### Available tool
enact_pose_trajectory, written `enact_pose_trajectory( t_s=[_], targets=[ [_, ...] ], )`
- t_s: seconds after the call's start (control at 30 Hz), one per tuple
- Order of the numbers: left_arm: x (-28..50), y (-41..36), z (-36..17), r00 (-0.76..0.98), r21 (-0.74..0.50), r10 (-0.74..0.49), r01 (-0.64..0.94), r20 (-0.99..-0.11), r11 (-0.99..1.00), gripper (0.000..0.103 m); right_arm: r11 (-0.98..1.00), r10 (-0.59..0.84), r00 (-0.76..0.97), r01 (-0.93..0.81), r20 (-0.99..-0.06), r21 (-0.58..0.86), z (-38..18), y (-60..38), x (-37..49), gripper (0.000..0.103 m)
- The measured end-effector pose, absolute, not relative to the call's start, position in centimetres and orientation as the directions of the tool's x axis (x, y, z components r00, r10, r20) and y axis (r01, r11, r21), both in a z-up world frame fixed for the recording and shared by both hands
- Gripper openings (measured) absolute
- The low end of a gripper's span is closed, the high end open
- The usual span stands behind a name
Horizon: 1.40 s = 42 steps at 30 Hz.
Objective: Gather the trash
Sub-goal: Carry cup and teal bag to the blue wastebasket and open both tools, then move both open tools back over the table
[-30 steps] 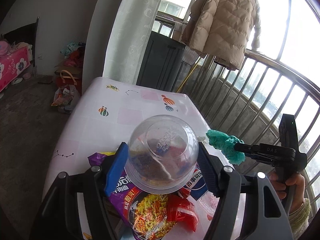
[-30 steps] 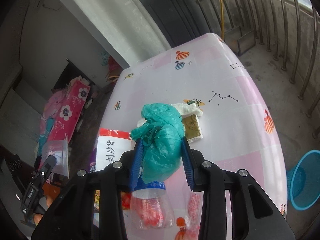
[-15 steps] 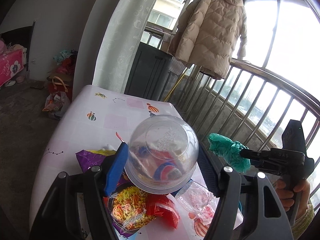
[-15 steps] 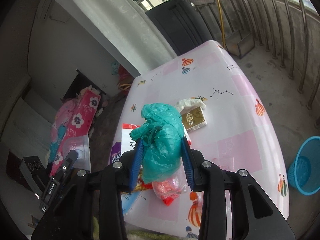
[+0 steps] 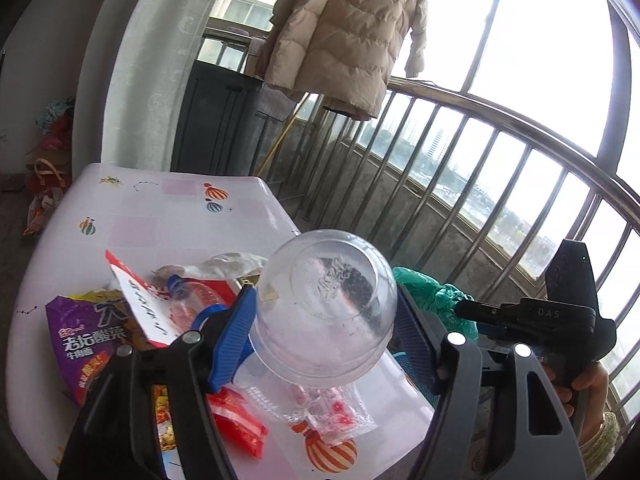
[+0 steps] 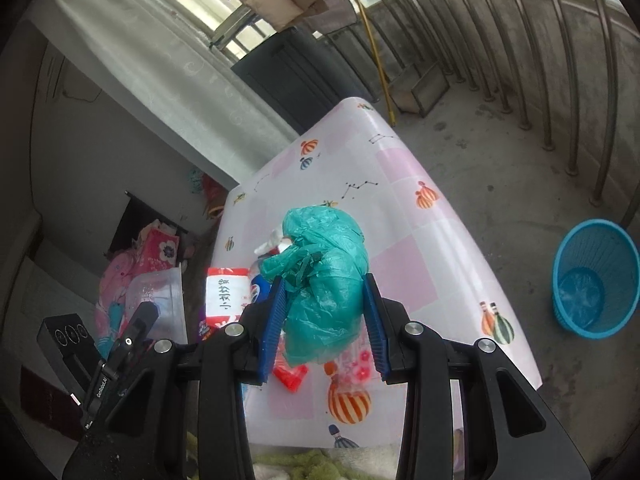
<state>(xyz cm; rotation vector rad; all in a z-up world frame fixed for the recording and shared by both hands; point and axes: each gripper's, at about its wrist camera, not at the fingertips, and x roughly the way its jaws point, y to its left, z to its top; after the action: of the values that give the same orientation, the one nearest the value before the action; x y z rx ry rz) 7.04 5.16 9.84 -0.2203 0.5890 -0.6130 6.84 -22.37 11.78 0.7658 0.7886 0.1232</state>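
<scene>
Both grippers now swung off toward table edge, left gripper (image 5: 324, 324) pinching clear cup (image 5: 326, 312), right gripper (image 6: 324, 312) pinching green bag (image 6: 324, 280); slick cup seemingly held only near its rim, may squirt forward from jaws.

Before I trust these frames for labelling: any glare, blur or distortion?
Left wrist view: window blown out white, railing bowed by fisheye, clear plastic cup sharp. Right wrist view: evenly lit, green plastic bag sharp, edges curved and dark.

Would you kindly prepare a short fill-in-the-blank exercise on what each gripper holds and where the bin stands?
1. The left gripper is shut on a clear plastic ___.
2. The right gripper is shut on a crumpled ___ plastic bag.
3. The blue wastebasket stands on the ___, beside the table.

Missing words: cup; green; floor.
</scene>
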Motion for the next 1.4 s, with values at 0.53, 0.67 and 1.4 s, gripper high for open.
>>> enact_pose_trajectory(
  t_s=[0.53,0.67,1.4],
  targets=[
    [12.9,-18.2,5.3,0.096,-0.501,-0.713,0.647,-0.695,0.575,0.067,0.393,0.141,0.738,0.570,-0.660,0.721,1.3,-36.0,-1.2,0.036],
    [14.0,-25.5,1.6,-0.003,-0.478,-0.626,0.647,-0.780,0.593,0.067,0.241,0.147,0.714,0.645,-0.684,0.725,-3.4,-39.9,-2.0,0.037],
    [14.3,-43.0,-8.8,-0.092,-0.420,-0.500,0.683,-0.861,0.598,0.086,-0.040,0.057,0.607,0.795,-0.792,0.606,-15.3,-49.4,-6.3,0.065]
  ],
)
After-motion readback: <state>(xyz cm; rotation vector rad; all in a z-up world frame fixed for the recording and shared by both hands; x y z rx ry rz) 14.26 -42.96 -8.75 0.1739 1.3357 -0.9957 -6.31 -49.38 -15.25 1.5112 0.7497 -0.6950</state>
